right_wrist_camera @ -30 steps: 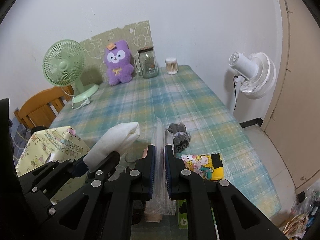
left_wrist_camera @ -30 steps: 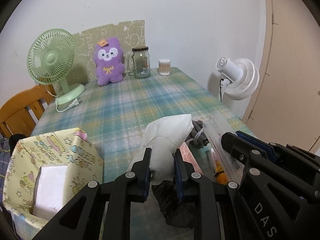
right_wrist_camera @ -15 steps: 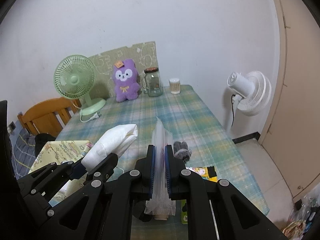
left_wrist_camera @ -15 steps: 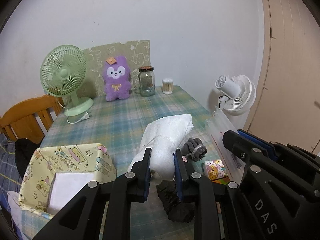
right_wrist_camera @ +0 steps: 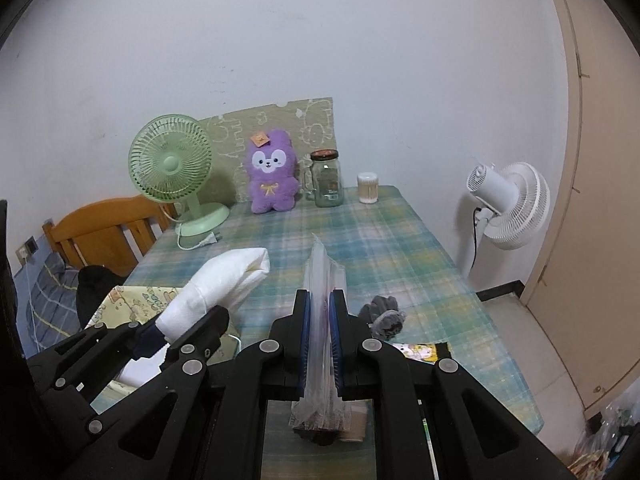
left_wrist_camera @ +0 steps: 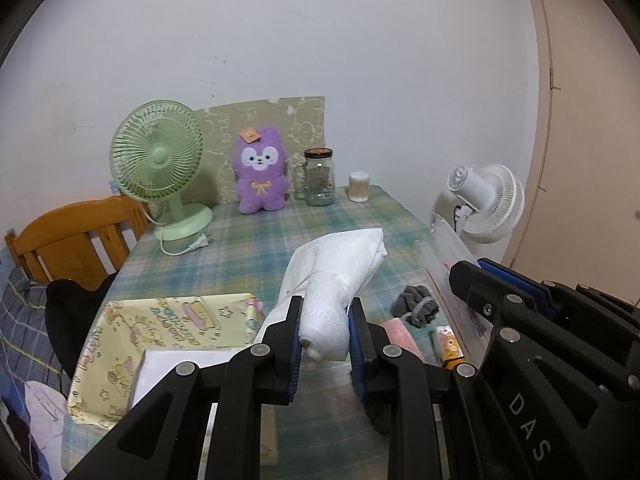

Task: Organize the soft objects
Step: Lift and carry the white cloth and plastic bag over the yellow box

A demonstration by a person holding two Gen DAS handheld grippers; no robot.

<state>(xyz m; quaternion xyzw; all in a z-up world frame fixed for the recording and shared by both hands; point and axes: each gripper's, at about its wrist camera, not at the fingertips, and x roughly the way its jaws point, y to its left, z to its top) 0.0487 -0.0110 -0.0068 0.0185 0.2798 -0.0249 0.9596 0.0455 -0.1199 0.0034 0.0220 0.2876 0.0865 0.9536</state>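
Gripping a rolled white cloth [left_wrist_camera: 340,280], your left gripper [left_wrist_camera: 325,338] had its jaws clenched on the roll's lower end, and the rest of the cloth fanned up and away above the near part of the counter [left_wrist_camera: 256,240]. Your right gripper [right_wrist_camera: 319,336] had its jaws pressed tight on a clear plastic bag [right_wrist_camera: 320,280], which stood upright on edge between them, its top rising past the fingertips.

Below the cloth, near the counter's near-left corner, sat a yellow patterned box [left_wrist_camera: 160,328] with something white inside it. A grey glove [right_wrist_camera: 384,314] lay crumpled on the plaid surface toward the near-right edge, just beside a small cartoon-printed packet [right_wrist_camera: 418,351]. Along the far edge you had a green fan [left_wrist_camera: 158,160] at the left, a purple plush toy [left_wrist_camera: 260,174] beside it, then a glass jar [left_wrist_camera: 319,178] and a small tub of cotton swabs [left_wrist_camera: 359,187]. A white fan [right_wrist_camera: 508,204] stood on the floor off the right edge, and a wooden chair [left_wrist_camera: 76,236] off the left.
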